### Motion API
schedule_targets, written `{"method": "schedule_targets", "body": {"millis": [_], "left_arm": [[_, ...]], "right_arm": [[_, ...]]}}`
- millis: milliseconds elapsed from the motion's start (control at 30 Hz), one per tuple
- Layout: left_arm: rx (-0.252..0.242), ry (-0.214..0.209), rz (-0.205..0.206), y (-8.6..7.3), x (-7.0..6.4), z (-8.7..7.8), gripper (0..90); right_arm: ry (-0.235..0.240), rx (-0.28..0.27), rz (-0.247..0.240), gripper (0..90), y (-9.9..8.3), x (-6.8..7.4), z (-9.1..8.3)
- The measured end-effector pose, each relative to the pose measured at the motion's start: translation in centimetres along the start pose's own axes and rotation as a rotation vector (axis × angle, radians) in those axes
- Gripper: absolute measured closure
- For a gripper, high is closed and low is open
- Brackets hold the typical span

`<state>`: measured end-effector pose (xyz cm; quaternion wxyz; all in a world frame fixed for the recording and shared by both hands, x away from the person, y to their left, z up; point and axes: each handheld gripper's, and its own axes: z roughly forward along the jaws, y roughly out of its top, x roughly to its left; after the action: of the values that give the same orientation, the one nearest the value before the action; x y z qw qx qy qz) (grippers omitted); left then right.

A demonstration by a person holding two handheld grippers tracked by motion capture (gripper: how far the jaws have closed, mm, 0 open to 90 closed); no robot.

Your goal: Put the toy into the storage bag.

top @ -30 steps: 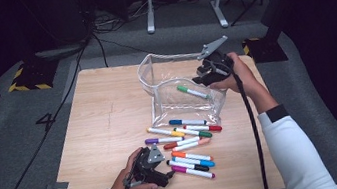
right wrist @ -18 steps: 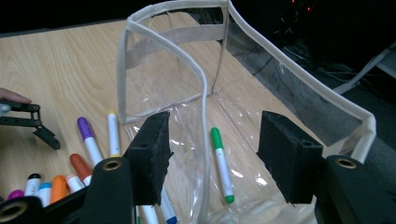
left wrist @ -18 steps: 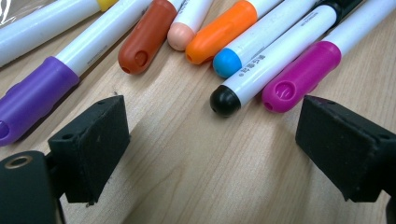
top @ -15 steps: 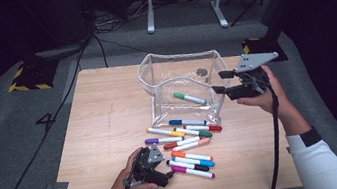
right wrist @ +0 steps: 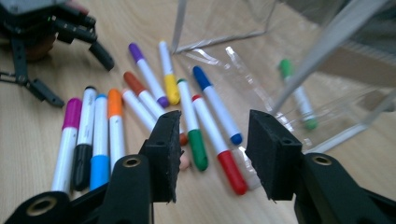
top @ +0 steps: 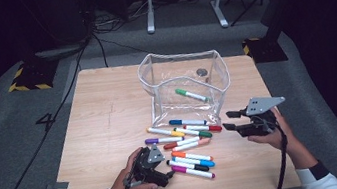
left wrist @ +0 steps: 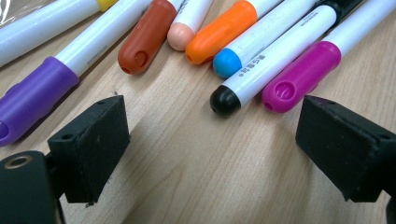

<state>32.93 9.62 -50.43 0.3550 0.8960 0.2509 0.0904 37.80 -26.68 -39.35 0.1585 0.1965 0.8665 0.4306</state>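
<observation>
Your right claw [top: 228, 120] stands partly open with nothing between its pads; in the right gripper view the gap between the two black pads frames the red-capped marker [right wrist: 215, 142] and the blue-capped marker [right wrist: 215, 104] on the counter [top: 104, 119] beyond. It hangs just above the counter at the right end of the marker spread, jaws pointing left toward the pens, and your right hand [top: 275, 131] grips it from behind with the forearm coming in from the lower right.

Your left claw [top: 168, 174] is spread wide and holds nothing. In the left gripper view its pads sit low over bare wood, and the black-capped marker [left wrist: 275, 59] and the magenta-capped marker [left wrist: 322, 53] lie just ahead of the gap, not touching either pad. Your left hand [top: 130, 176] rests near the counter's front edge, wrapped around the gripper body.

The loose markers lie in a cluster between the two claws, just in front of the clear pouch [top: 185, 84]. One green marker [top: 191, 95] lies inside that pouch.
</observation>
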Motion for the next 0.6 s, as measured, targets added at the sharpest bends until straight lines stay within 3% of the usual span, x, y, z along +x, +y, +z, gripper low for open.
{"method": "schedule_targets", "body": {"millis": [333,600], "left_arm": [[0.0,0.0,0.001,0.0,0.0,0.0,10.0],[0.0,0.0,0.0,0.0,0.0,0.0,10.0]], "right_arm": [[0.136,0.077,-0.049,56.6,-2.0,1.8,5.5],[0.168,0.127,-0.069,56.8,-2.9,1.8,9.6]]}}
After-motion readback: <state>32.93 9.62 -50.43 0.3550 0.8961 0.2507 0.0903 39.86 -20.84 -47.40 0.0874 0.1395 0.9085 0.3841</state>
